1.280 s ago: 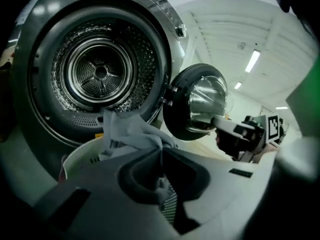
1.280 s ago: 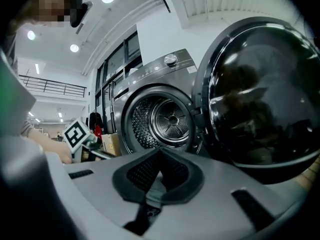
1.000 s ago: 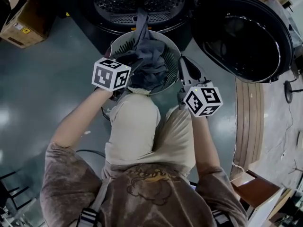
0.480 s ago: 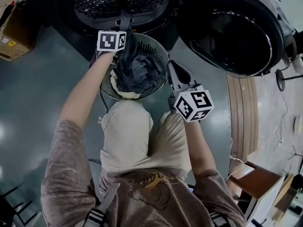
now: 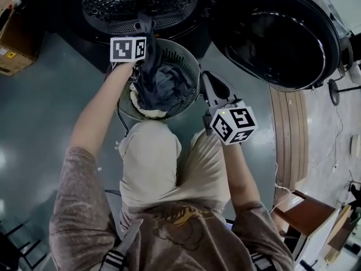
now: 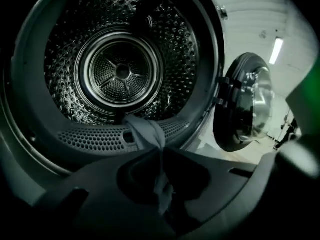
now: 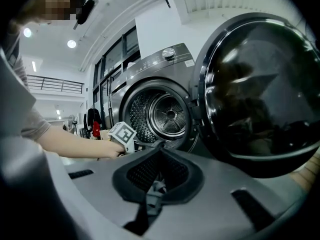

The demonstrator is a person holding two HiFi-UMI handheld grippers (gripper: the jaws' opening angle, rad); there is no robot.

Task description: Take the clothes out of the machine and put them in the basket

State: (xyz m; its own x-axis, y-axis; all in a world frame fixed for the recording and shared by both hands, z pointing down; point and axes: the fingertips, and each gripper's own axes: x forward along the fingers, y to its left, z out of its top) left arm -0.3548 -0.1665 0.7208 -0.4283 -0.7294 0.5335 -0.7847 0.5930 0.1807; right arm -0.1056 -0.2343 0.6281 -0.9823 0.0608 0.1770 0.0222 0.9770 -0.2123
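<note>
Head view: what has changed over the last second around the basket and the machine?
The left gripper moved from the basket's near rim to its far rim by the machine, and its jaws have just closed on a grey garment hanging out of it. The right gripper stayed beside the basket, shut; the door stayed open.

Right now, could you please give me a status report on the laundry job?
Left gripper just closed on grey garment trailing from drum into basket. Right gripper shut, beside basket. Door open, nothing blocking.
</note>
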